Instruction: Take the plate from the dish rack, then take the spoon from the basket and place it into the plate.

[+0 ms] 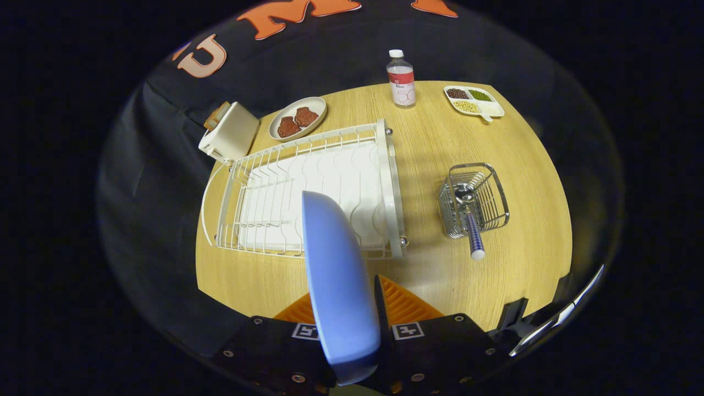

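Note:
A pale blue plate (336,280) stands on edge between my fingers, and my gripper (352,324) is shut on its rim, holding it above the table. Beyond it lies the white wire dish rack (385,181), with nothing left in its slots. To the right of the rack stands a small wire basket (484,192). A spoon (472,223) leans in it, bowl down inside and its blue-and-white handle sticking out toward me.
On the wooden table (517,258), beyond the rack: a white toaster (231,133), an oval dish with brown food (297,117), a bottle with a red label (401,78) and a divided tray of beans (474,100).

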Action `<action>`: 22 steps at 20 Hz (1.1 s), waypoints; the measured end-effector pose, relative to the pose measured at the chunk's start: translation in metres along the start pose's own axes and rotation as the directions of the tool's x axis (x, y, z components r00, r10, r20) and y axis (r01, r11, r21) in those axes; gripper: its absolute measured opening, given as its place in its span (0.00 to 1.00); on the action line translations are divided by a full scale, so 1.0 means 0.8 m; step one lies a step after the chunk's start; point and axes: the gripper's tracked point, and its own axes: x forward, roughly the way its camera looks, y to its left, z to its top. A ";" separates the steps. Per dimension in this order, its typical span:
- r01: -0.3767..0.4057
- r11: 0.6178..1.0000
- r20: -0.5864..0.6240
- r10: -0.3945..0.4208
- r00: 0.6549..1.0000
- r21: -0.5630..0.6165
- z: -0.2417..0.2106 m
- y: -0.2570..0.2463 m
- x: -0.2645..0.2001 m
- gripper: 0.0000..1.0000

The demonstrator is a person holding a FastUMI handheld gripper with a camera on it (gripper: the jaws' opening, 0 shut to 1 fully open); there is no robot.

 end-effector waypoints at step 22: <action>-0.110 0.992 -0.109 0.116 0.987 0.068 -0.106 -0.028 0.084 0.38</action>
